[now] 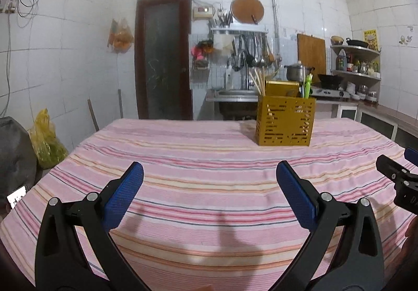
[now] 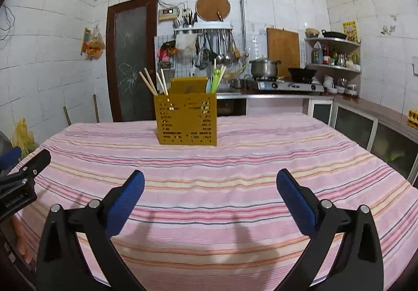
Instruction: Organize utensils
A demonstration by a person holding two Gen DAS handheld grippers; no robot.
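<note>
Left gripper (image 1: pixel 209 186) low over the near part of the surface (image 1: pixel 196 160), jaws wide apart, nothing between the blue pads. Right gripper (image 2: pixel 210 194) likewise low over the near edge, jaws spread wide and empty. Side by side, each glimpsed at the margin of the other's view.

On the far half of the striped pink cloth, an upright mustard-yellow utensil holder (image 1: pixel 285 121), perforated, well apart from both grippers. Right of centre from the left wrist, slightly left of centre from the right wrist. Wooden chopsticks (image 2: pixel 149 82) leaning out of its left compartment; green utensils (image 1: pixel 307 86) standing in the right one, with a couple more chopsticks beside them.

Beyond the surface: dark door (image 2: pixel 130 58), wall rack of hanging ladles (image 2: pixel 216 43), steel pot (image 2: pixel 263 66) on a gas stove (image 2: pixel 290 86), corner shelves (image 2: pixel 334 53) with bottles.
</note>
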